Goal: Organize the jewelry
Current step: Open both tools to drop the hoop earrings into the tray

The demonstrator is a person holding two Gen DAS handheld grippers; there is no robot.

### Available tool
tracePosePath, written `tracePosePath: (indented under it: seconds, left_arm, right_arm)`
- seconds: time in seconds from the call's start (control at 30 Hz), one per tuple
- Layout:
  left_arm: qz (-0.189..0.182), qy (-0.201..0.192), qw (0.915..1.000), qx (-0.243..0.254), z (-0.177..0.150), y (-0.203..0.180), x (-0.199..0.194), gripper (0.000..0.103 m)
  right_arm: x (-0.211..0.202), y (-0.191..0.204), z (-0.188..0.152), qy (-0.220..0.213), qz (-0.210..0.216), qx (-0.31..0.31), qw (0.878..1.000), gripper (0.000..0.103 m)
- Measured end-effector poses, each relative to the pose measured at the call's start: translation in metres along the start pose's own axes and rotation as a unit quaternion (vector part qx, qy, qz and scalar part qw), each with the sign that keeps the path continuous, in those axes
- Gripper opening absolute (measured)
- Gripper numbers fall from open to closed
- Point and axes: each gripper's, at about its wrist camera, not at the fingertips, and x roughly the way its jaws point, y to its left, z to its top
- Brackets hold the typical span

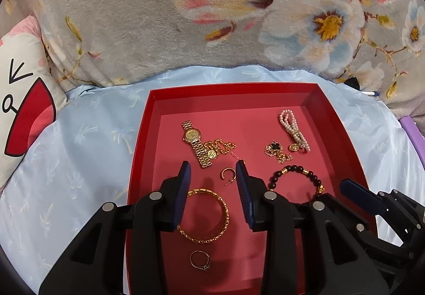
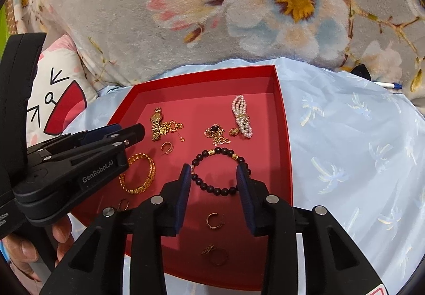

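From the left wrist camera I see my left gripper [image 1: 213, 166] hovering over the red tray [image 1: 143, 135], its jaws parted with nothing between the pads. The tray sits on a pale blue sheet [image 1: 79, 135] over the bed. Beyond the fingertips a small gold hoop earring [image 1: 227, 175] lies on the tray floor. A gold bangle [image 1: 204, 215] lies partly under the left finger, and a thin ring [image 1: 199, 260] sits near the tray's near edge. Toward the far left of the tray a gold watch [image 1: 195, 142] touches a tangled gold chain [image 1: 219, 147]. By the far right corner lies a pearl bracelet [image 1: 292, 130], with a black clover pendant [image 1: 275, 150] just beside it. A dark beaded bracelet [image 1: 294, 178] lies near the right edge.

From the right wrist camera my right gripper [image 2: 213, 170] has its jaws apart too, gripping nothing; the dark beaded bracelet [image 2: 220, 170] lies on the tray floor beyond the fingertips. Another hoop earring [image 2: 213, 220] and a ring [image 2: 216, 255] lie nearer the tray's near edge. The left gripper [image 2: 127, 133] enters from the left, over the gold bangle [image 2: 138, 174]. A floral blanket [image 2: 159, 29] rises behind the tray.
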Motion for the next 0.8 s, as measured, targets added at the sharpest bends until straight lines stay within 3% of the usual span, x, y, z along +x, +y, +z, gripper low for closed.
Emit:
tracePosePath:
  seconds: [0.23,0.47,0.73,0.8]
  left_arm:
    - [0.001,-0.004,1.0000,0.006,-0.002,-0.005,-0.003,0.033]
    - [0.010,-0.011,0.9999,0.004,-0.008,-0.004,-0.012,0.046]
    - [0.043,-0.021,0.9988,0.001,-0.029,0.014,-0.044,0.049]
    - [0.042,-0.020,0.9989,-0.002,-0.032,0.016,-0.051,0.054]
  right_arm:
    - [-0.005,0.006,-0.001,-0.011,-0.007,-0.011,1.000,0.056]
    - [-0.011,0.009,-0.002,-0.008,-0.020,-0.015,1.000,0.064]
    - [-0.031,0.016,-0.021,0.000,-0.020,-0.015,1.000,0.069]
    - [-0.037,0.017,-0.025,-0.003,-0.028,-0.014,1.000,0.072]
